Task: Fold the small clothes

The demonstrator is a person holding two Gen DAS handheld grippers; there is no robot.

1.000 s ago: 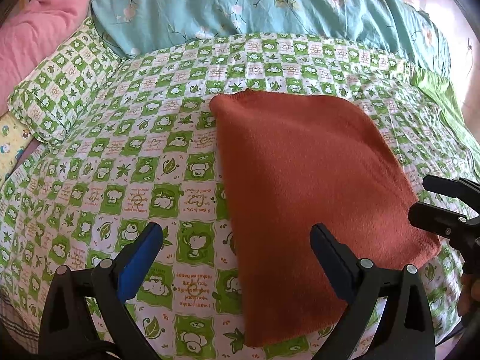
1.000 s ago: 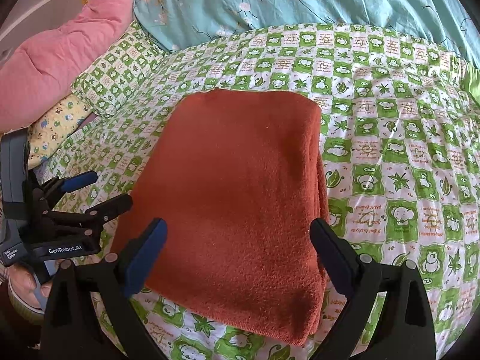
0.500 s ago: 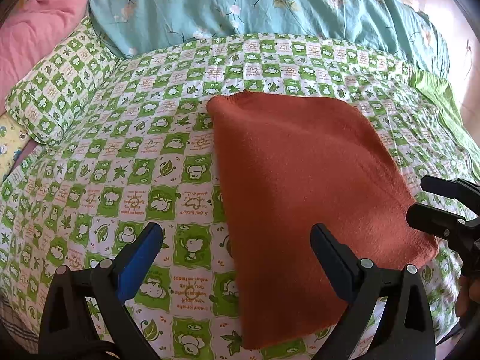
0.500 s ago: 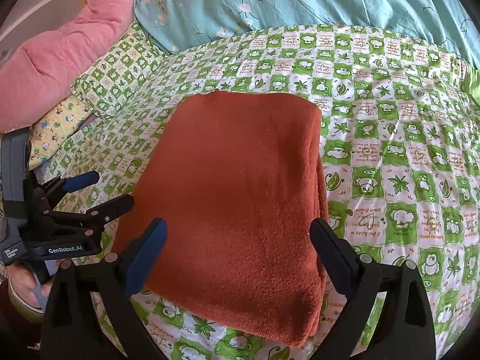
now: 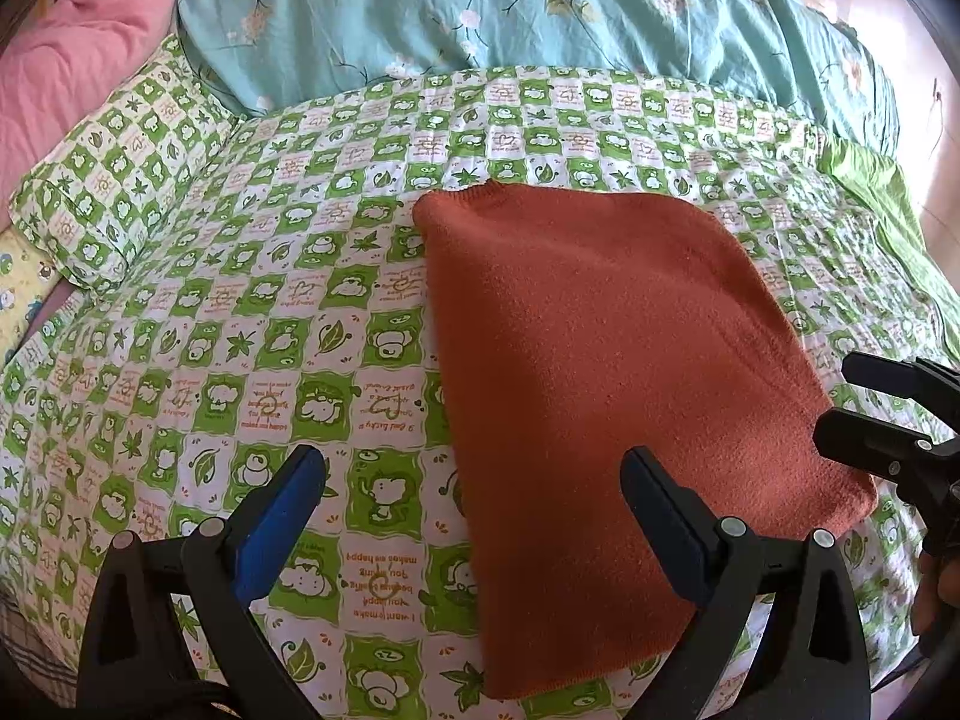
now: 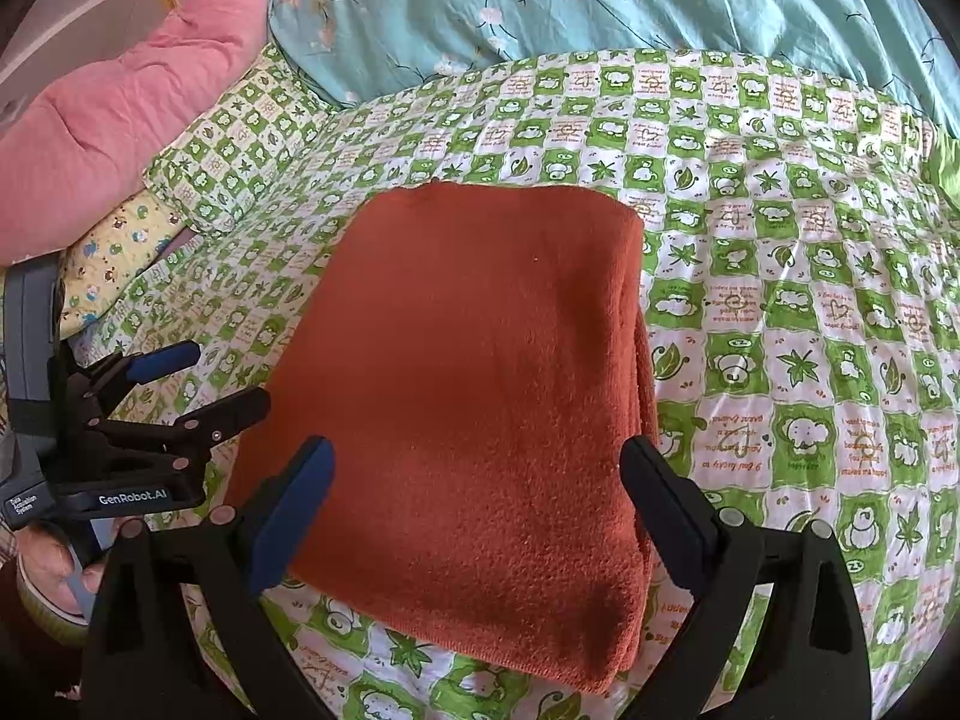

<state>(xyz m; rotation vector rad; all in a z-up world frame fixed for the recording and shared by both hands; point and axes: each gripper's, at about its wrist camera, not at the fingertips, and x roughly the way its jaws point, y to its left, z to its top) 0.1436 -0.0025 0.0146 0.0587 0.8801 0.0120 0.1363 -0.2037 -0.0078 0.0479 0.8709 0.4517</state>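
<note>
The rust-orange cloth lies folded into a neat rectangle on the bed, flat on the green-and-white checked sheet with its little cartoon prints. From the right wrist view the same cloth shows its stacked layers along the right-hand edge, several thicknesses one on top of another.

The left gripper hangs just above the sheet at the cloth's near left side, jaws wide apart and holding nothing; its blue-padded finger is over bare sheet, the other finger over the cloth's near corner. The right gripper sits over the near edge of the cloth, jaws likewise spread wide, one finger on each side of the folded stack, nothing pinched between them.

Each gripper turns up in the other's camera: the right one at the far right of the left wrist view, just beside the cloth's corner, and the left one at the left edge of the right wrist view, beside the cloth's left side.

At the head of the bed, a teal floral quilt, a pink pillow and a checked pillow are bunched together, well apart from the cloth.
</note>
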